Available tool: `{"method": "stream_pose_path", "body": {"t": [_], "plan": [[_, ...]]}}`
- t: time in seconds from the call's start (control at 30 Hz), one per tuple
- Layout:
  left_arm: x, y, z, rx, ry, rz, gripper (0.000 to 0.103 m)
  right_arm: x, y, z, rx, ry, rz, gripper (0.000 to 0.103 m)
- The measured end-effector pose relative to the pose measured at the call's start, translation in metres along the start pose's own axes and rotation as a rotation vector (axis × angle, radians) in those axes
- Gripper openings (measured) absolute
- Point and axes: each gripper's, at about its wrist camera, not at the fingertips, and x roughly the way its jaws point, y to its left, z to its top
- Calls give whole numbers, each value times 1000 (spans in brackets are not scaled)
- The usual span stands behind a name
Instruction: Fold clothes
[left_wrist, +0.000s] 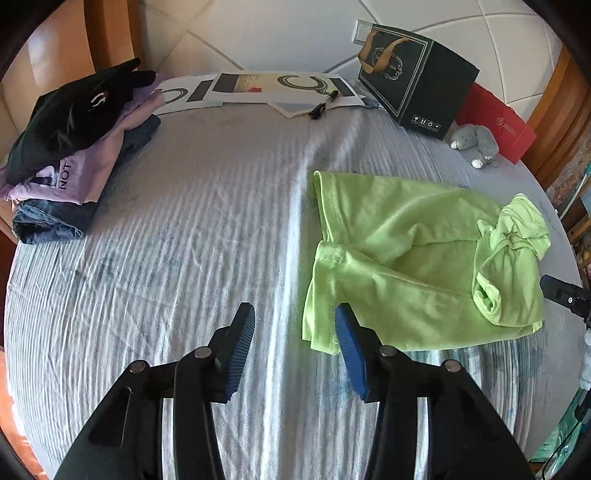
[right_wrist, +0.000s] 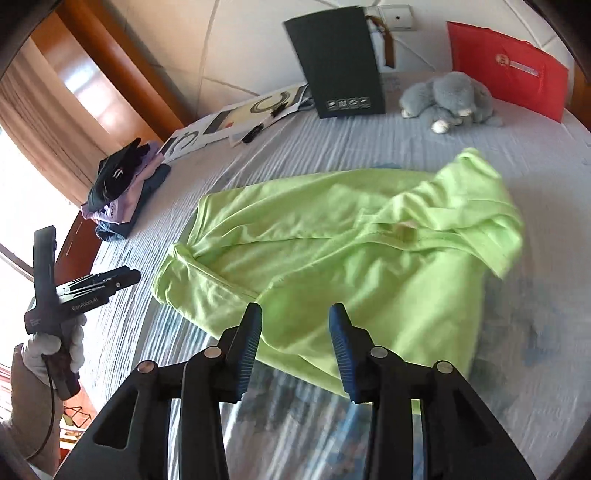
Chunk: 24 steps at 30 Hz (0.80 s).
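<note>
At far left, a stack of folded clothes (left_wrist: 70, 147) (black garment on top, lilac printed shirt below, blue denim at the bottom) sits near the edge of the bed (left_wrist: 184, 258), which is covered by a pale grey ribbed sheet. Whether this stack came from the present task cannot be told.

Centre-left: the left hand-held gripper (left_wrist: 293, 347), with blue ribbed pads on black fingers, hangs over bare sheet with its fingers spread and nothing between them. Its right pad overlaps the near left edge of the garment in the left wrist view; contact cannot be confirmed.

Centre to right: the lime-green short-sleeved shirt (left_wrist: 406, 266) lies loosely on the bed, partly doubled over itself, one sleeve bunched into a knot of fabric at its right end, hems uneven. The lie would fit either a garment just laid out or one mid-fold.

Right: the right hand-held gripper (right_wrist: 295, 343) hovers above the shirt's near hem, fingers likewise spread and empty.

Hazards, as judged from this lie:
- A pinch at an overlapped zone may catch two layers, or the sheet beneath, since both are thin and soft; the fold would then drag.
- The bunched sleeve, if not flattened, is likely to leave a lumpy, skewed fold.
- Unequal pull between the two sides may slide the light fabric across the sheet.
- At the far side, a dark gift bag (left_wrist: 417, 74), papers with a black marker (left_wrist: 323, 105) and a grey plush toy (left_wrist: 474, 142) lie well apart, posing little risk.
</note>
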Motion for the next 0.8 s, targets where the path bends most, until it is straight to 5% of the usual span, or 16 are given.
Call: {"method": "stream_pose_path", "body": {"t": [0.2, 0.27, 0.4, 0.67, 0.73, 0.77, 0.8], "plan": [[11, -65, -4, 0, 13, -55, 46, -42, -59, 10, -121, -16, -117, 49], [15, -86, -5, 0, 17, -74, 46, -40, -81, 23, -134, 1, -127, 58], [23, -129, -8, -2, 27, -105, 46, -34, -113, 47, -152, 28, -102, 59], [55, -174, -10, -84, 56, -5, 46, 4, -120, 62, -294, 151, -70, 64], [57, -179, -11, -89, 34, 17, 33, 15, -119, 62, -312, 172, -88, 64], [58, -182, -11, -86, 34, 24, 1, 24, -121, 62, -319, 206, -102, 60], [57, -185, -12, -78, 28, 30, 2, 31, -122, 61, -324, 238, -114, 31]]}}
